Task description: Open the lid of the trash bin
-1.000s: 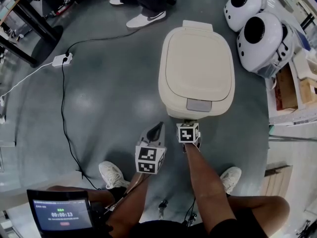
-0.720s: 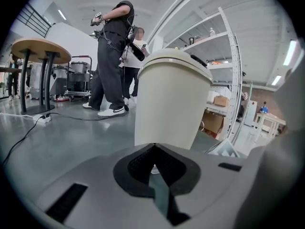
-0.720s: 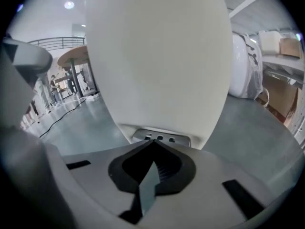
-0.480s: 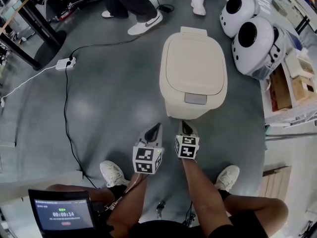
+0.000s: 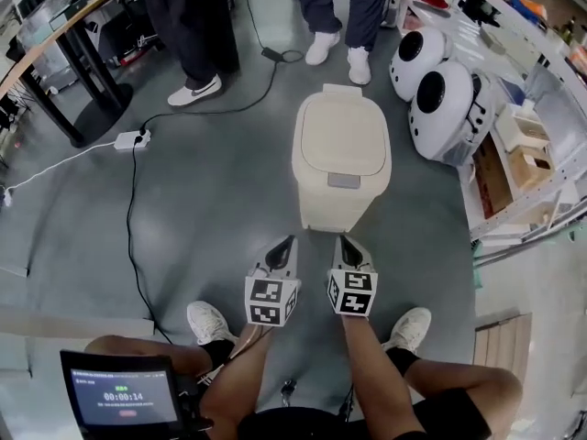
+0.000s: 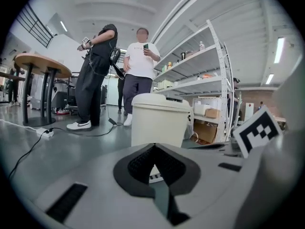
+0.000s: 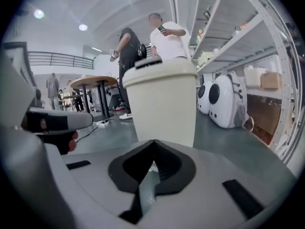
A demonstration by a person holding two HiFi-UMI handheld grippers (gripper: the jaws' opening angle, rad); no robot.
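Note:
The cream trash bin (image 5: 341,154) stands on the grey floor with its lid (image 5: 341,134) down and a grey push button (image 5: 344,181) at the near edge. My left gripper (image 5: 283,247) and right gripper (image 5: 348,244) hover side by side just short of the bin's front, both shut with nothing in them, neither touching it. In the left gripper view the bin (image 6: 159,118) rises straight ahead past the shut jaws of the left gripper (image 6: 153,148). In the right gripper view the bin (image 7: 162,101) looms closer, right beyond the right gripper (image 7: 152,143).
Two white pod-shaped carriers (image 5: 440,99) sit right of the bin, beside metal shelving (image 5: 523,136). Two people's legs (image 5: 344,12) stand behind it. A power strip (image 5: 133,138) and black cable (image 5: 128,236) lie to the left, near a round table base (image 5: 92,117).
Both grippers have drawn back from the bin; the right one was up against its front edge and now stands apart. The head view has lifted, so the bin looks smaller and farther.

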